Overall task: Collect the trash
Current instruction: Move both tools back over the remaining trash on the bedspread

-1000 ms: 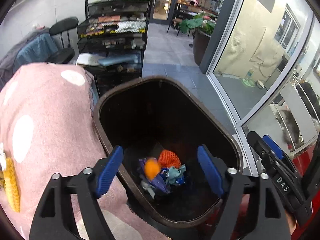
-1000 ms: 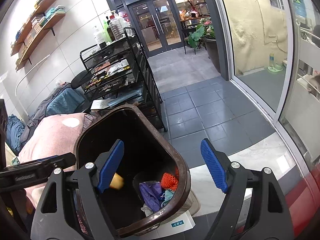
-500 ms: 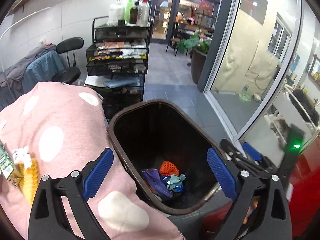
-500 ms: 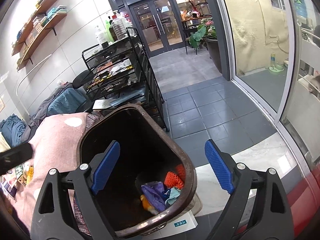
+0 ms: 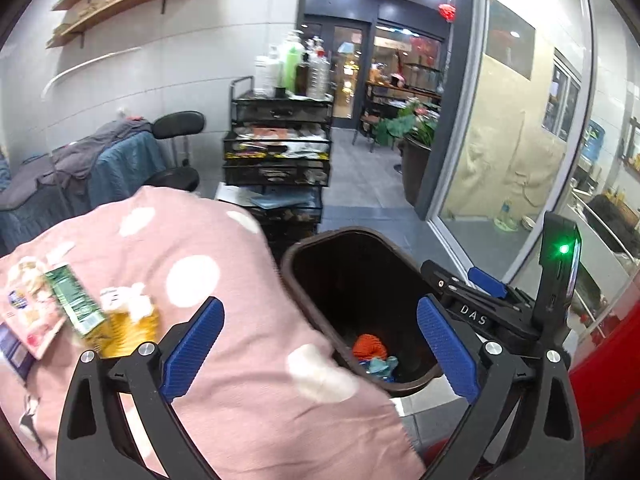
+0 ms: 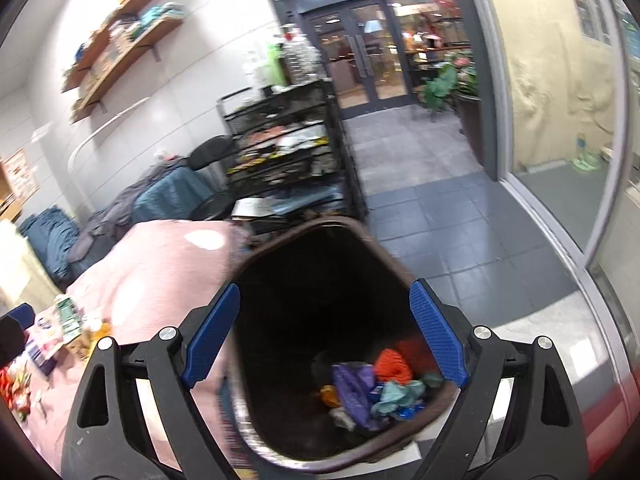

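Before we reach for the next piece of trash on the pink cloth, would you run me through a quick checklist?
1. Left gripper empty: ok, jaws just opened wide, nothing between them.
2. Right gripper empty: ok, jaws open, nothing held.
3. Bin open with room: ok, the orange net and purple wrapper lie low at the bottom.
4. Trash left on the pink cloth: ok, green carton and packets lie at left.
5. Carton's grip edge clear: cannot tell, blurred.
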A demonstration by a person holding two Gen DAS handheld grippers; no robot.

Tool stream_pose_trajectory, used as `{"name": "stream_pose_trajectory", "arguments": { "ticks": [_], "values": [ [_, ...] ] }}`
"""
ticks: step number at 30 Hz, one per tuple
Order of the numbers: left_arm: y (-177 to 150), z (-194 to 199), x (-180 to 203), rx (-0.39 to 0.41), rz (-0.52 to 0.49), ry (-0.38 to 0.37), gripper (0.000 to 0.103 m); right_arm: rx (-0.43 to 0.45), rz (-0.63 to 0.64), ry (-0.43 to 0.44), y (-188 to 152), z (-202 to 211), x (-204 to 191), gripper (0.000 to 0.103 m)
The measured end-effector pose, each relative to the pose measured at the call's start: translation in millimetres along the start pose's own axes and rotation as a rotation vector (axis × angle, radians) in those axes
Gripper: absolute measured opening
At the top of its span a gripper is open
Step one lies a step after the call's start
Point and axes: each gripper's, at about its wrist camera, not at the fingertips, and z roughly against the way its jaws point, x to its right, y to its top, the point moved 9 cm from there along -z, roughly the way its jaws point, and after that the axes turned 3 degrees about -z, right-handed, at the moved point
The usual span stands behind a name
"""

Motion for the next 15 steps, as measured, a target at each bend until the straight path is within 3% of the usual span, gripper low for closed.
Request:
{"name": "stream_pose_trajectory", "arguments": {
  "ticks": [8,15],
  "values": [
    [-33.6,25.0,-71.3,-0.010,0.095,0.123,0.098,-0.046,0.149,0.191,-15.4,-2.0,-98.9,0.092],
    [-76.1,58.6,-145.8,-0.037,0.178,0.278,0.098,-0.157,0.297,0.388,-54.0,-2.6,-195.4,0.094]
  ]
}}
